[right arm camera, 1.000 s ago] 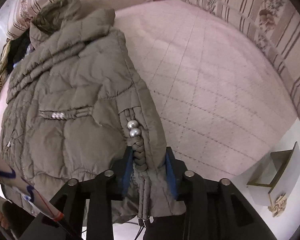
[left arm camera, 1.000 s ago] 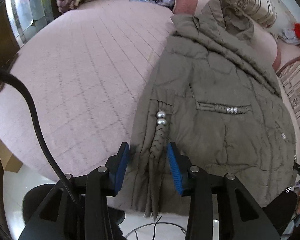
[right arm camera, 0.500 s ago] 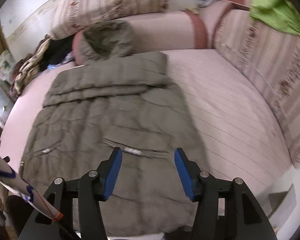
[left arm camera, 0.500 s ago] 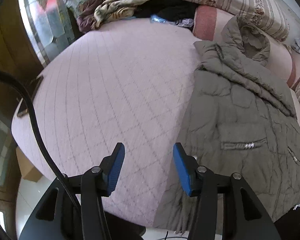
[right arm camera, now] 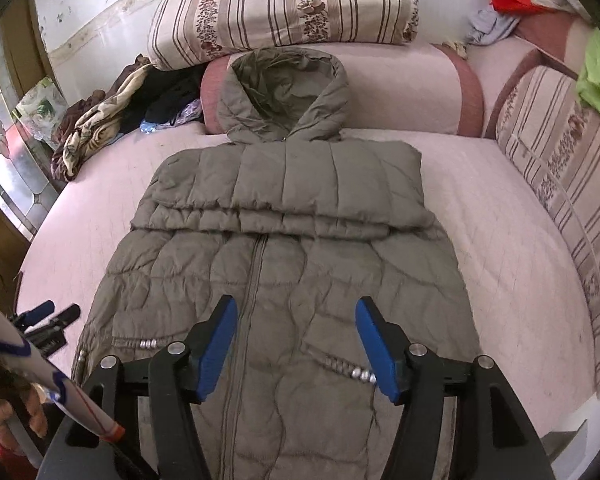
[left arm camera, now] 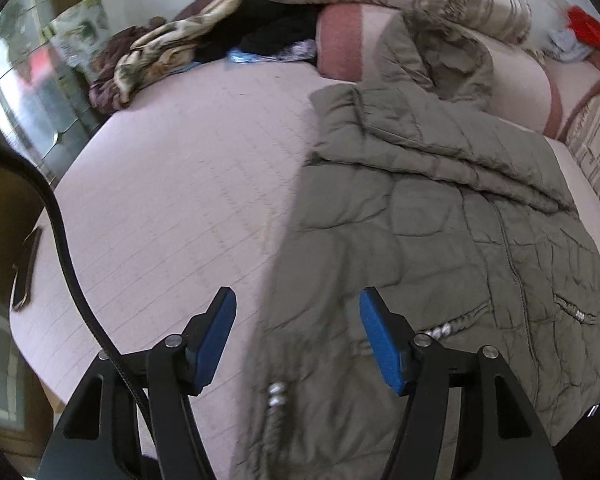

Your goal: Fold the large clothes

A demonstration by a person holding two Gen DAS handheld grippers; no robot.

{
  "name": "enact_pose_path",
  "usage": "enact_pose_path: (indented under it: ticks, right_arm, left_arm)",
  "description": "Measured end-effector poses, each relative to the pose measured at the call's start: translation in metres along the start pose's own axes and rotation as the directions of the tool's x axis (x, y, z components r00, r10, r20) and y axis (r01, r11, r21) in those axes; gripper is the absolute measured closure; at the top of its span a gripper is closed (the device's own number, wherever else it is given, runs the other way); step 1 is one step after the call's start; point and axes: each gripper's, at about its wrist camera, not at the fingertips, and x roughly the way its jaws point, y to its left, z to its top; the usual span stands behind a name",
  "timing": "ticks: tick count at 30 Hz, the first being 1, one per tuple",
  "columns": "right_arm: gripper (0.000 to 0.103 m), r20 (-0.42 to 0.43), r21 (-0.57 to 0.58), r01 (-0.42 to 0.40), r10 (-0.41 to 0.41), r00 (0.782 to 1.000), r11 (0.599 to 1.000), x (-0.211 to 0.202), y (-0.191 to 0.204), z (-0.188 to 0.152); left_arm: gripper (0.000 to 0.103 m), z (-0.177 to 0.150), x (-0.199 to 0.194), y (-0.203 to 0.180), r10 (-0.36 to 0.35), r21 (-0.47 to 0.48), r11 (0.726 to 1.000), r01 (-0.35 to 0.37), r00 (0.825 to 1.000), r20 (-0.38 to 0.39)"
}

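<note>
Right wrist view: olive quilted hooded jacket (right arm camera: 288,248) lies flat on pink bed (right arm camera: 496,216); right hand-held gripper (right arm camera: 296,344) and left hand-held gripper (left arm camera: 296,336) gape wide, holding nothing.

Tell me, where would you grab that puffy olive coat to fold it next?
Probably at the hem corners of the coat, one gripper per side, coming from the foot of the bed. It lies flat, front up, sleeves already folded across the chest, so the long lower half can be lifted toward the hood. Both grippers hang open above it.
</note>
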Motion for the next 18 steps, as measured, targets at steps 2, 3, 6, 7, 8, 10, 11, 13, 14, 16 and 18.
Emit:
enact_pose_path:
  ticks: [2,3,6,7,8,10,11,13,14,16,18]
  right_arm:
    - [0.037,0.007,-0.005,0.010,-0.010,1.000,1.000,0.001,0.000,0.012]
    - [0.037,0.013,-0.011,0.020,-0.020,1.000,1.000,0.001,0.000,0.020]
    - [0.034,0.025,-0.020,0.044,-0.043,0.999,0.999,0.001,-0.002,0.040]
    - [0.033,0.031,-0.022,0.052,-0.052,0.998,0.998,0.001,-0.003,0.048]
    - [0.033,0.035,-0.023,0.058,-0.057,0.998,0.998,0.002,-0.003,0.054]
    - [0.032,0.045,-0.022,0.070,-0.069,0.997,0.997,0.005,-0.003,0.069]
    - [0.031,0.047,-0.021,0.075,-0.074,0.996,0.997,0.007,-0.004,0.074]
    - [0.031,0.047,-0.019,0.082,-0.081,0.996,0.996,0.015,-0.003,0.087]
    - [0.031,0.046,-0.019,0.084,-0.083,0.996,0.996,0.018,-0.002,0.091]
    - [0.031,0.042,-0.018,0.086,-0.085,0.995,0.996,0.029,-0.001,0.100]
    - [0.031,0.038,-0.015,0.082,-0.081,0.996,0.997,0.041,0.000,0.110]
  left_arm:
    - [0.040,0.008,0.010,-0.010,-0.011,0.011,1.000,0.011,1.000,-0.009]
    - [0.040,0.011,0.014,-0.014,-0.018,0.013,1.000,0.018,1.000,-0.009]
    - [0.040,0.021,0.024,-0.025,-0.029,0.024,0.999,0.029,1.000,-0.007]
    - [0.040,0.024,0.028,-0.029,-0.032,0.029,0.999,0.032,0.999,-0.005]
    - [0.040,0.027,0.032,-0.033,-0.033,0.035,0.999,0.033,0.999,-0.002]
    - [0.040,0.033,0.042,-0.042,-0.023,0.051,0.998,0.023,1.000,0.002]
    - [0.040,0.035,0.047,-0.046,-0.019,0.059,0.998,0.018,1.000,0.003]
    - [0.040,0.038,0.056,-0.049,-0.016,0.069,0.998,0.016,1.000,-0.001]
    - [0.040,0.039,0.062,-0.051,-0.015,0.073,0.997,0.015,1.000,-0.009]
    - [0.040,0.041,0.071,-0.053,-0.017,0.078,0.997,0.018,1.000,-0.023]
    - [0.040,0.043,0.076,-0.053,-0.020,0.079,0.997,0.021,1.000,-0.022]
